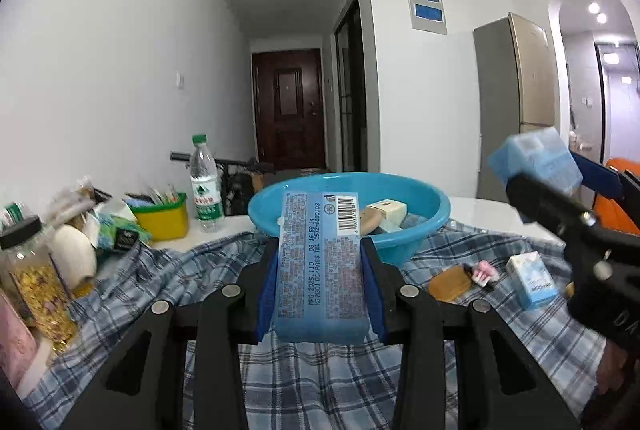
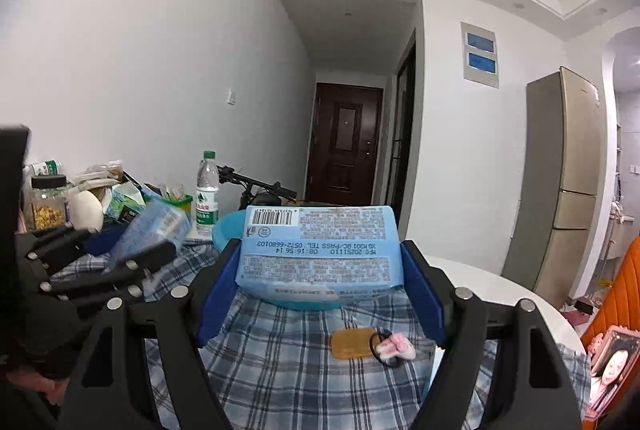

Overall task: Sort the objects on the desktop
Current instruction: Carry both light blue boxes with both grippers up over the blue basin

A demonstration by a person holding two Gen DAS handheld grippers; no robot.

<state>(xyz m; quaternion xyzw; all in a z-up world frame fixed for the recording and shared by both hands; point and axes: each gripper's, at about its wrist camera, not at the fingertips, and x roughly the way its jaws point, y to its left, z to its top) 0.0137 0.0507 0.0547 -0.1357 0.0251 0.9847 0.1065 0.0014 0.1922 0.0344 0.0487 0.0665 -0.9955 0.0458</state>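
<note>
Left gripper point(image 1: 320, 270): both blue pads press the long sides of a blue tissue pack point(image 1: 320, 262), held lengthwise between the fingers, printed side up. Right gripper point(image 2: 320, 286): fingers clamp a second blue tissue pack point(image 2: 318, 250) crosswise. Beyond both sets of fingertips sits the blue basin point(image 1: 424, 198). Below the fingers, on the plaid cloth point(image 1: 320, 382), lie an amber soap bar point(image 2: 352, 344) and a pink hair tie point(image 2: 394, 348).

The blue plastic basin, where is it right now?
The blue plastic basin sits on the plaid cloth at mid-table, straight ahead in the left wrist view, right of the green-capped water bottle and behind the left gripper's blue packet.
</note>
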